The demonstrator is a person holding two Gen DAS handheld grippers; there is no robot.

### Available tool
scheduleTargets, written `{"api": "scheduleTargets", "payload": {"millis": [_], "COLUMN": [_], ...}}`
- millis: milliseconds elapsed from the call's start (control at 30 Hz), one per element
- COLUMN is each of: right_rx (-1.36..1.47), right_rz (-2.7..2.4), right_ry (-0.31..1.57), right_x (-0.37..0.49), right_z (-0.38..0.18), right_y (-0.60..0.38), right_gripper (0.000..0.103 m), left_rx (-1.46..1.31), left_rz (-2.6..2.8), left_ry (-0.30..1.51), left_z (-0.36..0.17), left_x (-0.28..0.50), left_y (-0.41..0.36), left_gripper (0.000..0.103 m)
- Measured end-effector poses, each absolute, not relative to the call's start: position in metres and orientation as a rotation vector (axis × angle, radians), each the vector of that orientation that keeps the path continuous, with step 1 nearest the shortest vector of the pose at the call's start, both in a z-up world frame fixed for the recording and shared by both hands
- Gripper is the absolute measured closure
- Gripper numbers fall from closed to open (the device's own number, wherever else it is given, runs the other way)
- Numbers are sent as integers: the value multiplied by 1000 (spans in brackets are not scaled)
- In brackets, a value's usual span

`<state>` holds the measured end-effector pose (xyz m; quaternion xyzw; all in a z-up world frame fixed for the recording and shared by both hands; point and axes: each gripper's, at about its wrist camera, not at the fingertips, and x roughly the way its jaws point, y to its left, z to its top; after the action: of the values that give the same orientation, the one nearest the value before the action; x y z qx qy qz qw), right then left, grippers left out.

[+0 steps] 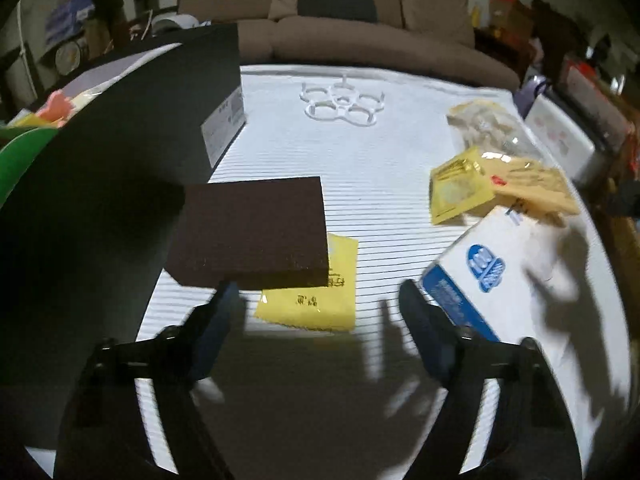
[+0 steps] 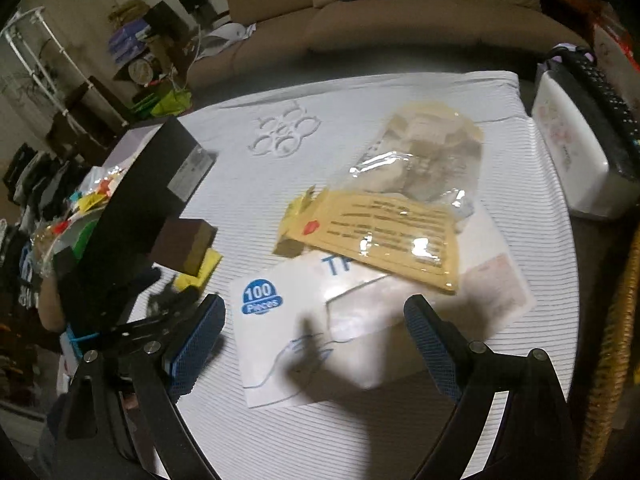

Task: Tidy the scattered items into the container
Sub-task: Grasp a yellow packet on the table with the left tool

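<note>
Meanwhile, the left gripper (image 1: pixel 316 312) hangs unclenched below the sponge (image 1: pixel 250 232); closing early likely snags the yellow packet (image 1: pixel 316 300) at five o'clock.

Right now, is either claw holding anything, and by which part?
Nothing is held. The left claw stands open just short of the brown sponge; the right claw stands open over the white glove box.

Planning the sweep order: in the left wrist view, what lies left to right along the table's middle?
Dark container → brown sponge block → yellow packet → white glove box.
</note>
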<state>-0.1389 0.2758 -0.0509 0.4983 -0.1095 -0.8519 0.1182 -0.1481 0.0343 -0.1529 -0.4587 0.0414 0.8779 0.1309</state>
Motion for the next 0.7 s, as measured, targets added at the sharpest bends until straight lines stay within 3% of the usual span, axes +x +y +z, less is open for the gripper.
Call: {"api": "scheduleTargets", "payload": {"millis": [100, 167, 267, 367, 467, 500, 700], "right_rx": [1449, 1450, 1461, 1461, 1461, 1459, 1458], "right_rz": [-2487, -2486, -2487, -2492, -2495, -2497, -2497], "right_ry": [-328, -324, -315, -328, -341, -343, -362], "right_x": [-140, -140, -140, -138, -135, -134, -135], "right_z": [-51, -50, -50, -49, -47, -47, -46], "right_y": [275, 275, 277, 281, 285, 286, 291], "right_gripper": [9, 9, 9, 9, 9, 9, 9], "left_rx": [-1381, -1341, -1319, -1268, -1228, -1226, -1231], "left_rz": [2484, 2498, 2508, 2516, 2505, 2489, 2435], "left_ry": [221, 314, 292, 242, 295, 292, 171], "left_z": [-168, -169, -170, -171, -170, -169, -137], "left_x": [-153, -148, -150, -150, -148, -147, -144], "left_y": [37, 41, 39, 37, 42, 42, 33], "left_gripper": [37, 30, 29, 51, 58, 99, 100]}}
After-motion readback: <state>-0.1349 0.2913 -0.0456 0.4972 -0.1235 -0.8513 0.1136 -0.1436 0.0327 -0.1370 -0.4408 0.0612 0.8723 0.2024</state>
